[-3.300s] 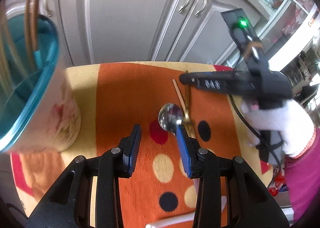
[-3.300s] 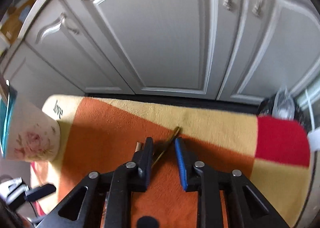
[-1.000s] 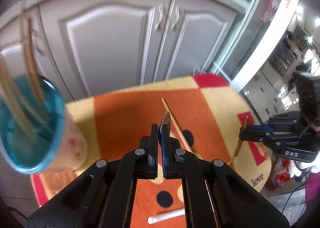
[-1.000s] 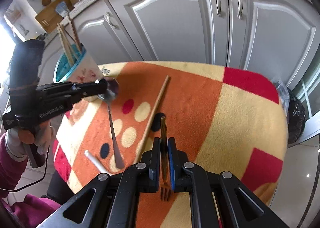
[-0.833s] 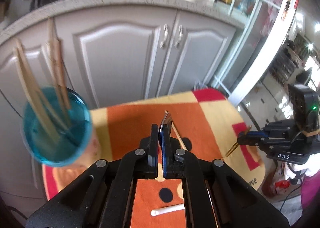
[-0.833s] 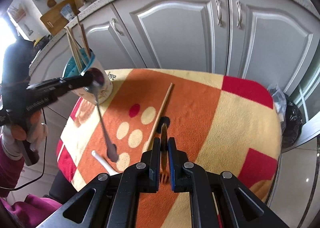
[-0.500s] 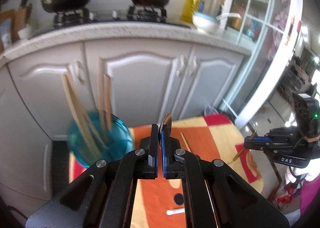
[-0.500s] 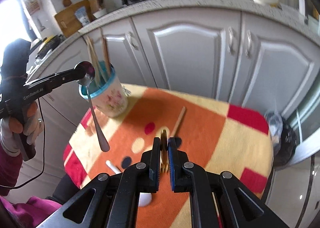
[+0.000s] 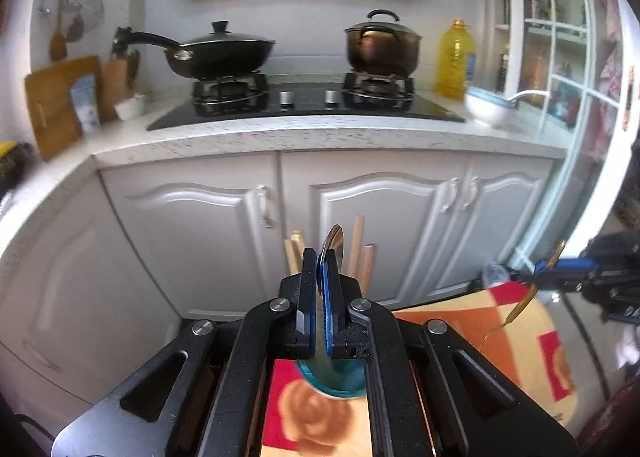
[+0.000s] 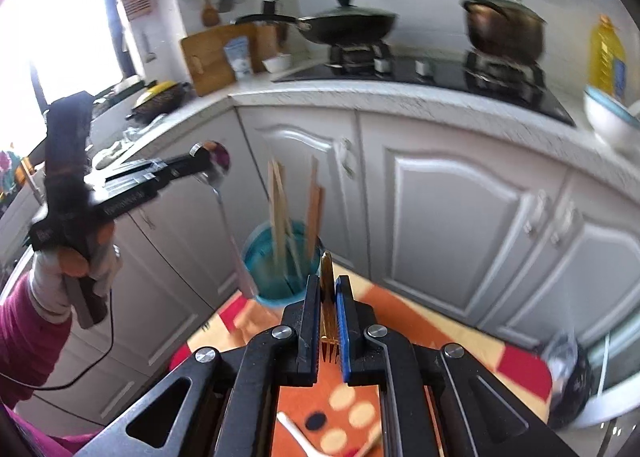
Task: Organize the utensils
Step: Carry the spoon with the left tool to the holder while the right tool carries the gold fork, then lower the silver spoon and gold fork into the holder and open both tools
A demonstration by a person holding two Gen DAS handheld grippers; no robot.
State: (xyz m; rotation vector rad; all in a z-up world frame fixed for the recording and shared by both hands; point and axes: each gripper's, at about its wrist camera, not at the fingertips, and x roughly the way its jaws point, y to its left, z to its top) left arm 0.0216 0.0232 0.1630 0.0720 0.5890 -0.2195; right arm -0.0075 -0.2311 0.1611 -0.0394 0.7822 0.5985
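Note:
My left gripper (image 9: 319, 269) is shut on a silver spoon (image 9: 335, 243), gripped at the bowl, its handle hanging down in the right wrist view (image 10: 232, 233). Just beneath its fingers stands the floral cup with a teal rim (image 9: 332, 381), holding several wooden chopsticks (image 9: 357, 245). My right gripper (image 10: 328, 293) is shut on a gold fork (image 10: 326, 277), handle tip forward, tines back. It hovers above the table with the cup (image 10: 276, 269) ahead. From the left wrist view the right gripper (image 9: 558, 267) sits at far right, the fork (image 9: 518, 307) dangling.
The table wears an orange, yellow and red cloth (image 10: 444, 333); a white spoon (image 10: 298, 437) lies on it. Grey cabinets (image 9: 208, 241) and a counter with a wok (image 9: 224, 53), pot (image 9: 382, 45) and bowl (image 9: 486, 109) stand behind. A gloved hand (image 10: 60, 277) holds the left gripper.
Both grippers have risen and tilted up, still shut on spoon and fork. The cup has slid from the left to directly under the left gripper's fingers; the stove counter has come into view.

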